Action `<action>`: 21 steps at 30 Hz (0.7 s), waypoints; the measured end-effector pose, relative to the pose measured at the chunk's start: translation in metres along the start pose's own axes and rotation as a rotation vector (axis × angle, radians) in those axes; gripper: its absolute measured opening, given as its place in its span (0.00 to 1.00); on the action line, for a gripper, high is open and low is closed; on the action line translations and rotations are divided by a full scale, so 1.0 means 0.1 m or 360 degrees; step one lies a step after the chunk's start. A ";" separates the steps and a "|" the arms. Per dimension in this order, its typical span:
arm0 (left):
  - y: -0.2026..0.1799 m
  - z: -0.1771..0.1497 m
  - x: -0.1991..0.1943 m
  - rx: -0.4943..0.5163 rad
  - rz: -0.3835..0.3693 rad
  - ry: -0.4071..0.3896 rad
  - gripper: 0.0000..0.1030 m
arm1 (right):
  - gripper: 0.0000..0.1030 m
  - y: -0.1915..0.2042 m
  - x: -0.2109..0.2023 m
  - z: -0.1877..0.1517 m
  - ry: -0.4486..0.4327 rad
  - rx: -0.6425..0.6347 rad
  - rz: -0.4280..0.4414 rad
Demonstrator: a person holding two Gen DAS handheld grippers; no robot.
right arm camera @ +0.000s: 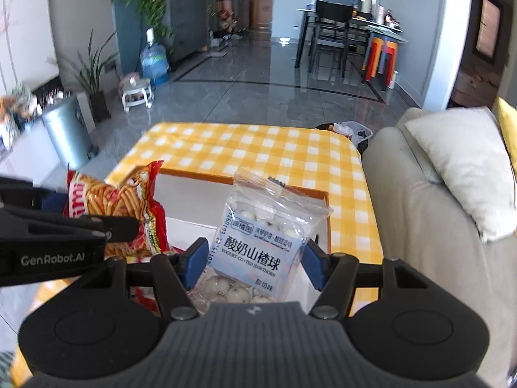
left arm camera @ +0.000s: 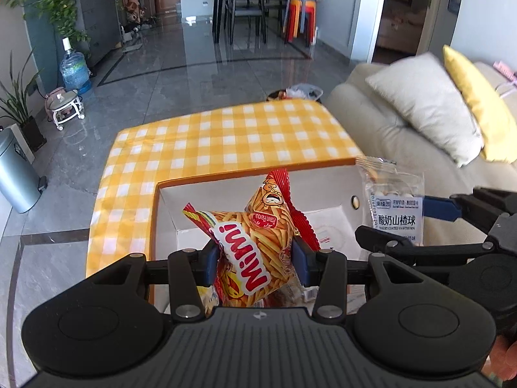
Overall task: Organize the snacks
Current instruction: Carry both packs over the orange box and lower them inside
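Yellow-checked tablecloth (left arm camera: 226, 135) over grey tile floor (left arm camera: 181, 74); left fingers (left arm camera: 257, 258) pinch chips bag (left arm camera: 255, 242), right fingers (right arm camera: 252, 258) pinch hawthorn bag (right arm camera: 258, 242).

The right gripper (right arm camera: 253, 263) is clamping a clear packet of yogurt-coated hawthorn balls (right arm camera: 263, 242) between its 2 blue pads (right arm camera: 194, 260); the left gripper (right arm camera: 97, 226) is entering from the left, gripping a red chips bag (right arm camera: 119, 207); both are hanging over a white box (right arm camera: 200, 181) sitting on a yellow checked tablecloth (right arm camera: 258, 148); a beige sofa (right arm camera: 420, 226) is standing just beside it.
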State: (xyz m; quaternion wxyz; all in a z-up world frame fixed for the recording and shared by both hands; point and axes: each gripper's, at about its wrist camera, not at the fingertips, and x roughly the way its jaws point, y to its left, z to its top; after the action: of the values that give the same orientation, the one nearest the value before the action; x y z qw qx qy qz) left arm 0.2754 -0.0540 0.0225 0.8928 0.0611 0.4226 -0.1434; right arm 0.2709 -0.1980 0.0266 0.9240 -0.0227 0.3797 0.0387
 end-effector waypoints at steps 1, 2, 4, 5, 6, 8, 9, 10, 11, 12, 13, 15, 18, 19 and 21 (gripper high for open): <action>-0.01 0.02 0.07 0.0021 0.0010 0.0018 0.49 | 0.58 0.00 0.07 0.01 0.0014 -0.0036 -0.0003; -0.02 0.03 0.13 0.0046 0.0022 0.0033 0.49 | 0.58 0.01 0.15 0.01 0.0025 -0.0073 -0.0010; -0.04 0.04 0.27 0.0085 0.0015 0.0070 0.49 | 0.58 0.02 0.29 -0.01 0.0051 -0.0146 -0.0004; -0.04 0.04 0.34 0.0091 0.0012 0.0096 0.49 | 0.58 0.02 0.35 -0.03 0.0070 -0.0173 0.0004; -0.05 0.04 0.41 0.0099 0.0020 0.0124 0.49 | 0.58 0.03 0.41 -0.04 0.0092 -0.0196 0.0011; -0.06 0.04 0.54 0.0108 0.0031 0.0175 0.49 | 0.58 0.03 0.54 -0.06 0.0142 -0.0238 0.0025; -0.05 0.02 0.60 0.0100 0.0023 0.0202 0.49 | 0.58 0.03 0.59 -0.06 0.0161 -0.0255 0.0031; -0.05 0.02 0.65 0.0096 0.0016 0.0228 0.49 | 0.58 0.03 0.65 -0.06 0.0183 -0.0273 0.0039; -0.05 0.01 0.70 0.0099 0.0012 0.0246 0.49 | 0.59 0.03 0.70 -0.06 0.0205 -0.0291 0.0053; -0.05 0.00 0.73 0.0105 0.0008 0.0257 0.49 | 0.59 0.03 0.74 -0.07 0.0226 -0.0306 0.0072; -0.05 -0.01 0.76 0.0108 -0.0001 0.0267 0.49 | 0.59 0.03 0.78 -0.07 0.0246 -0.0316 0.0087; -0.05 -0.02 0.83 0.0106 -0.0015 0.0294 0.49 | 0.59 0.02 0.87 -0.07 0.0277 -0.0330 0.0095; -0.05 -0.04 0.90 0.0110 -0.0015 0.0320 0.49 | 0.59 0.03 0.98 -0.09 0.0316 -0.0341 0.0100; -0.06 -0.03 0.93 0.0113 -0.0014 0.0329 0.49 | 0.59 0.04 1.01 -0.11 0.0327 -0.0349 0.0098; -0.06 -0.03 0.98 0.0123 -0.0010 0.0342 0.49 | 0.60 0.07 1.08 -0.13 0.0345 -0.0368 0.0084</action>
State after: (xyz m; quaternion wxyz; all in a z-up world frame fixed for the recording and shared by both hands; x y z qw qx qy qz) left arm 0.3308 -0.0790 -0.0548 0.8389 0.1092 0.5103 -0.1550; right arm 0.3376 -0.1863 -0.0583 0.8675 -0.1230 0.4706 0.1038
